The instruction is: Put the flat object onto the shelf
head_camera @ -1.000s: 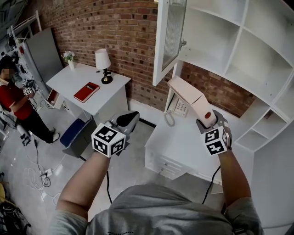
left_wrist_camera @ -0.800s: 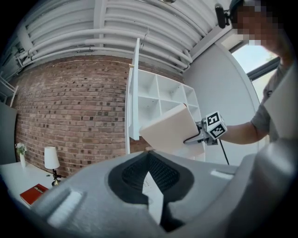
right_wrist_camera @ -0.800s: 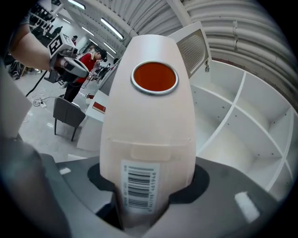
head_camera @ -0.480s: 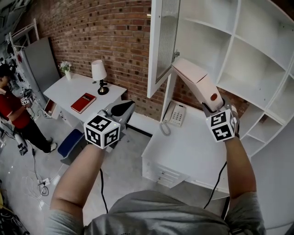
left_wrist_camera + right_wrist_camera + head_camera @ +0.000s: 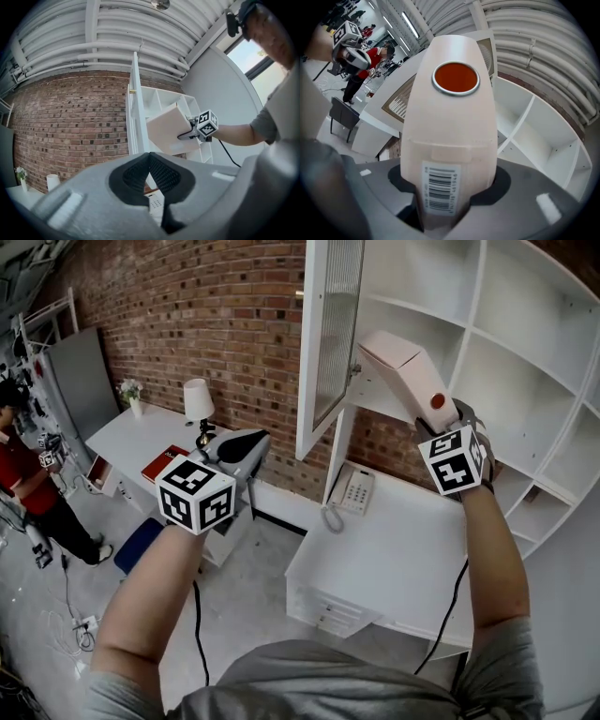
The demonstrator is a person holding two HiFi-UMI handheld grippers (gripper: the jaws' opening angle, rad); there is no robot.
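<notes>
Head view: at upper right, the right gripper (image 5: 439, 416) grips a flat pale-pink plastic case with a red disc (image 5: 401, 364) before the white open shelf (image 5: 525, 362).

Left gripper view: the left gripper (image 5: 152, 176) is clenched, empty.

Right gripper view: the case fills centre frame; levelling it before sliding it in looks wisest.

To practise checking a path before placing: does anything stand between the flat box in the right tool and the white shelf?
Nothing visible does. The flat box, clamped in the right tool, points at the white shelf with open air between them. The open cabinet door hangs to the box's left, beside the path, not across it.
</notes>
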